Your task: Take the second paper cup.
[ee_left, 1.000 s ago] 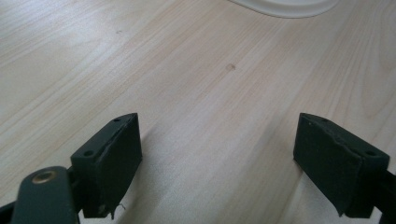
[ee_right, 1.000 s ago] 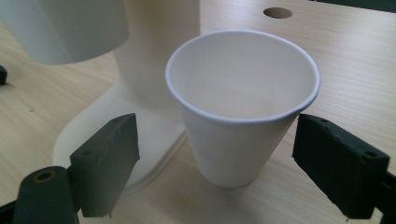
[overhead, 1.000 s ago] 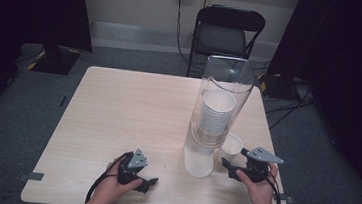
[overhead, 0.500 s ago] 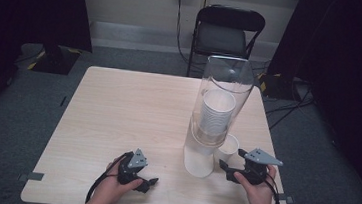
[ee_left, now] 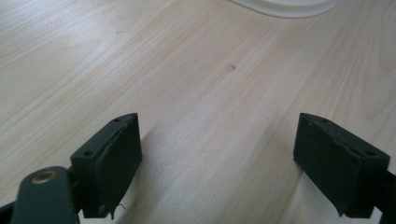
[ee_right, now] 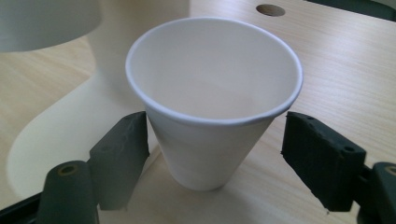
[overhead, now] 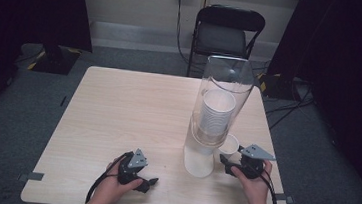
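Pale wood-grain desk (overhead: 117, 116), matte laminate, rounded corners, a small round hole near the far right corner in the right gripper view. At near left in the high view, left claw (overhead: 147, 183), black with a grey three-cornered plate on top, resting low on the bare desk in the left hand (overhead: 110, 191), cable looping back toward the desk edge; in the left gripper view, spread wide, blocky matte pads with screw holes, nothing between them but wood grain and a small dark knot. Farther along, only a curved white sliver of the dispenser base (ee_left: 285, 5), cut off by the top edge. Right of centre, tall clear plastic tube dispenser (overhead: 222, 93), cylindrical, glossy, holding a nested stack of white cups (overhead: 216, 116) and standing on the white round base; lower cups blurred behind the tube wall. Just right of the base, single white paper cup (ee_right: 212, 102), upright on the desk, tapered, smooth, rolled rim, empty inside. Right claw (overhead: 224, 162) spread on either side of the cup's lower half, left pad very near the cup wall, right pad clearly apart; contact on the left hard to make out. Right hand (overhead: 256, 182) behind it, at the desk's near right edge.
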Available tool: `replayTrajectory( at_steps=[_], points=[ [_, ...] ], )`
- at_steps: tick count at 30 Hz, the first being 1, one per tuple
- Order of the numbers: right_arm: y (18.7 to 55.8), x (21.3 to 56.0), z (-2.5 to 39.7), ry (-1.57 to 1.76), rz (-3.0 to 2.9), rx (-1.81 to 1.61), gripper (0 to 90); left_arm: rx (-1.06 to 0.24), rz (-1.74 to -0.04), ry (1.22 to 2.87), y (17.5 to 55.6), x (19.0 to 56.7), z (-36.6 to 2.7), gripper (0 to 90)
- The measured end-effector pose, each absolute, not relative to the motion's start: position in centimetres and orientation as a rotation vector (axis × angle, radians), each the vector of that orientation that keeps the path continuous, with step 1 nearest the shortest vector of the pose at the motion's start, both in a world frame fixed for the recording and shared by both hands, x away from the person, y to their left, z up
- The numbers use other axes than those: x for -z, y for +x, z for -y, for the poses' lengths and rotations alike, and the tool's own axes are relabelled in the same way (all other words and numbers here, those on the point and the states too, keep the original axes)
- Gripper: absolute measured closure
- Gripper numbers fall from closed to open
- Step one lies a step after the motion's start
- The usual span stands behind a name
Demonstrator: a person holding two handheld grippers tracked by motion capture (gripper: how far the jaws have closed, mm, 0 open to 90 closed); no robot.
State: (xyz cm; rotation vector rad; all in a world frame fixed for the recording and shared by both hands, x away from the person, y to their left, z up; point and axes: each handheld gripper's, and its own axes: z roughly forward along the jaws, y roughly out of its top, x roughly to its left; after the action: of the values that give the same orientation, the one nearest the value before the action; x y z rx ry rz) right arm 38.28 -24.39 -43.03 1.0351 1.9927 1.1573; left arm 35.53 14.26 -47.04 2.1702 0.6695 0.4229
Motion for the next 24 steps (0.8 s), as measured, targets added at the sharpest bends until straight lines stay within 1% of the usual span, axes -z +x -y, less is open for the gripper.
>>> replayTrajectory(
  at_steps=[3, 8, 12, 17, 20, 24],
  points=[
    [39.1, 43.1, 24.7, 1.052, -1.964, -1.156, 28.2, -0.423, -0.670, 2.169, 35.5, 47.0, -14.3, 14.7],
    [40.5, 43.4, 25.2, 1.089, -1.937, -1.112, 31.9, -0.424, -0.671, 2.171, 35.5, 47.0, -14.3, 14.7],
    [41.2, 43.3, 25.2, 1.095, -1.923, -1.102, 36.7, -0.428, -0.673, 2.172, 35.5, 47.0, -14.2, 14.8],
    [40.7, 43.1, 25.3, 1.105, -1.923, -1.098, 37.0, -0.429, -0.674, 2.171, 35.5, 47.0, -14.2, 14.9],
    [40.0, 43.0, 25.4, 1.119, -1.923, -1.109, 32.6, -0.429, -0.674, 2.171, 35.5, 47.0, -14.2, 14.8],
    [38.7, 43.0, 25.2, 1.100, -1.957, -1.136, 29.3, -0.428, -0.674, 2.170, 35.5, 47.0, -14.2, 14.8]
  ],
)
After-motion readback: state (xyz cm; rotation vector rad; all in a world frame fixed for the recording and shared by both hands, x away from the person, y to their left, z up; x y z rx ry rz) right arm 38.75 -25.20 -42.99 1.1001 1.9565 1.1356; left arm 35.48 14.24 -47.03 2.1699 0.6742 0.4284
